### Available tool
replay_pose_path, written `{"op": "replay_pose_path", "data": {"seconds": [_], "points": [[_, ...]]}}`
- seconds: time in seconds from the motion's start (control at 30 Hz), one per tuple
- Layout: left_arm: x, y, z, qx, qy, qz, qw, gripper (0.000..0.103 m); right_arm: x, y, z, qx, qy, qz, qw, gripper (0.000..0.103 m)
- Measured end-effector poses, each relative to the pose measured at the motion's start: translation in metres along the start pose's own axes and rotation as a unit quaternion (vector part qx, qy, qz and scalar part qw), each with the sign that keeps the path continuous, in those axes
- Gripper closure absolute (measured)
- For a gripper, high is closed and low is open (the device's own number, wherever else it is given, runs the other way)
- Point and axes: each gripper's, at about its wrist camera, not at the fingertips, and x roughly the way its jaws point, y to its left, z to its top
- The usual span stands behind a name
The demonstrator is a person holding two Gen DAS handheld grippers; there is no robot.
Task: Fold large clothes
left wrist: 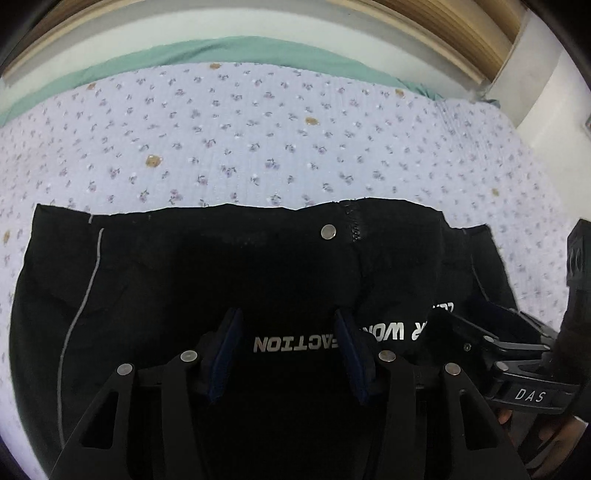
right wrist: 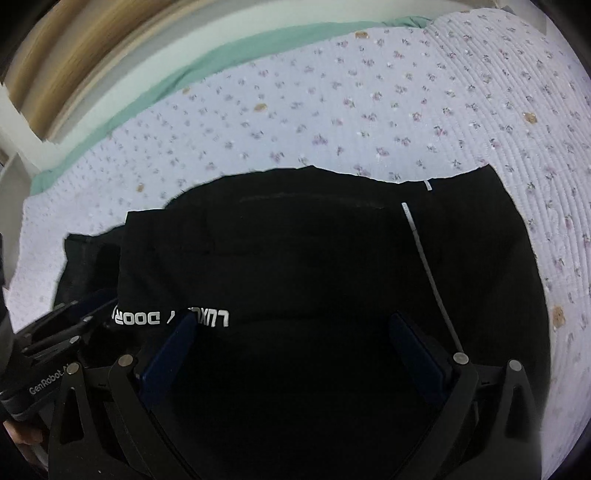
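Black trousers point(left wrist: 184, 280) lie folded on the flowered bedspread point(left wrist: 258, 140). Left tongs point(left wrist: 288, 343) and right tongs point(right wrist: 295, 347) hang released above them, seemingly not touching; green sheet point(left wrist: 221, 51) at twelve o'clock.

Floral quilted bedspread point(left wrist: 258, 140), green sheet point(left wrist: 221, 48), wooden headboard point(left wrist: 461, 33)

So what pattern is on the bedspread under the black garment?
Small purple flowers on pale lilac bedspread; left wrist view.
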Motion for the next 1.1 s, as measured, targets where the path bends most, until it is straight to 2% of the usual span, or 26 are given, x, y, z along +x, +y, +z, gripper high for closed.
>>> {"op": "replay_pose_path", "data": {"seconds": [0.1, 0.2, 0.23, 0.3, 0.33, 0.43, 0.53, 0.63, 0.8, 0.93, 1.03, 1.1], "points": [[0.011, -0.006, -0.004, 0.022, 0.005, 0.024, 0.9995, 0.051, 0.017, 0.001, 0.000, -0.011, 0.015, -0.021, 1.000, 0.000], [0.006, -0.006, 0.000, 0.009, 0.018, 0.031, 0.9993, 0.051, 0.010, 0.000, 0.005, -0.007, 0.028, -0.015, 0.999, 0.000], [0.002, -0.006, 0.001, 0.003, 0.020, 0.034, 0.9992, 0.051, 0.001, -0.002, 0.005, 0.002, 0.018, -0.003, 1.000, 0.000], [-0.012, -0.010, 0.002, -0.006, 0.022, 0.057, 0.9981, 0.051, -0.026, -0.005, 0.002, 0.021, -0.029, 0.023, 0.999, 0.000], [-0.026, -0.014, 0.000, -0.005, 0.012, 0.071, 0.9974, 0.051, -0.044, -0.004, -0.001, 0.021, -0.051, 0.026, 0.998, 0.000], [-0.058, -0.022, -0.010, -0.012, -0.018, 0.055, 0.9983, 0.051, -0.077, 0.008, -0.014, -0.004, -0.073, 0.021, 0.997, 0.000], [-0.084, -0.029, -0.025, -0.018, -0.043, 0.036, 0.9983, 0.051, -0.090, 0.021, -0.032, -0.027, -0.076, 0.001, 0.997, 0.000], [-0.088, -0.032, -0.040, 0.001, -0.063, 0.054, 0.9965, 0.052, -0.085, 0.023, -0.046, -0.022, -0.059, -0.006, 0.998, 0.000], [-0.051, -0.020, -0.061, -0.014, -0.010, 0.052, 0.9985, 0.053, -0.057, 0.013, -0.061, 0.007, -0.012, -0.003, 1.000, 0.000], [-0.023, -0.011, -0.069, -0.020, 0.005, 0.043, 0.9989, 0.053, -0.034, 0.006, -0.069, 0.007, 0.006, -0.009, 1.000, 0.000], [-0.010, -0.003, -0.067, -0.027, 0.034, 0.018, 0.9989, 0.053, -0.023, 0.000, -0.075, 0.007, 0.001, -0.003, 1.000, 0.000], [-0.007, 0.004, -0.067, -0.031, 0.040, -0.007, 0.9987, 0.053, -0.023, -0.003, -0.079, 0.002, -0.005, 0.007, 1.000, 0.000]]}}
